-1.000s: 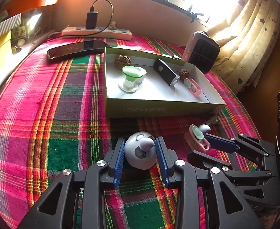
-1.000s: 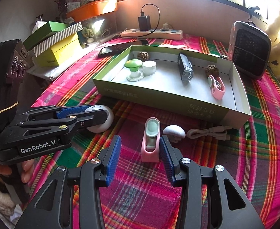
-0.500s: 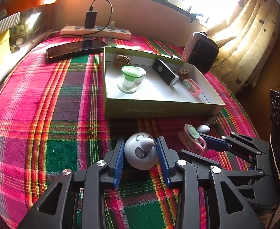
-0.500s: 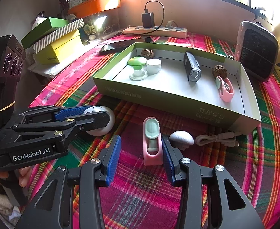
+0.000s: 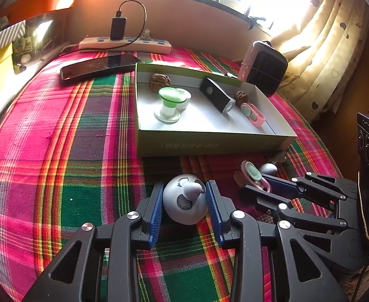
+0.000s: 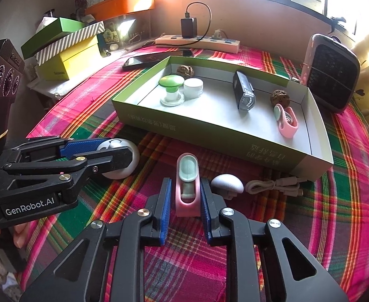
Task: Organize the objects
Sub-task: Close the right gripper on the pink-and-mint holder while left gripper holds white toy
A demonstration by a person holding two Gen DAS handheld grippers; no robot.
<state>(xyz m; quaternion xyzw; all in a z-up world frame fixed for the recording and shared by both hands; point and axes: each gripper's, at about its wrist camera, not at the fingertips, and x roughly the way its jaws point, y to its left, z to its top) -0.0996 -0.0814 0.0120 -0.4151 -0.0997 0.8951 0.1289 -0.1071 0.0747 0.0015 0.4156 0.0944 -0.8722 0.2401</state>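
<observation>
- Two grippers low over a plaid cloth (image 6: 348,201) on the worktop, near side of a shallow green box (image 6: 209,136).
- Left gripper (image 5: 184,198): jaws clamped on a grey round gadget (image 5: 184,201), blue pads pressed on both its sides.
- Right gripper (image 6: 185,196): jaws just closed in, now clamped on a pink holder (image 6: 187,188) with a pale green insert, standing on the cloth just near the box wall.
- Just right of the pink holder: a small grey dome (image 6: 227,182), touching or almost touching the right pad; cannot tell which.
- Further right, a coiled white cable (image 6: 275,186) on the cloth, next to the box corner.
- Inside the box: green-topped stand (image 6: 170,88) and white cap (image 6: 193,86) far left, walnut (image 6: 185,70) behind them, black lamp (image 6: 244,93) in the middle, second walnut (image 6: 280,97) and second pink holder (image 6: 287,120) at the right.
- Beyond the box: dark phone (image 5: 99,65), white power strip (image 6: 197,41) with a charger, small heater (image 6: 330,73) far right.
</observation>
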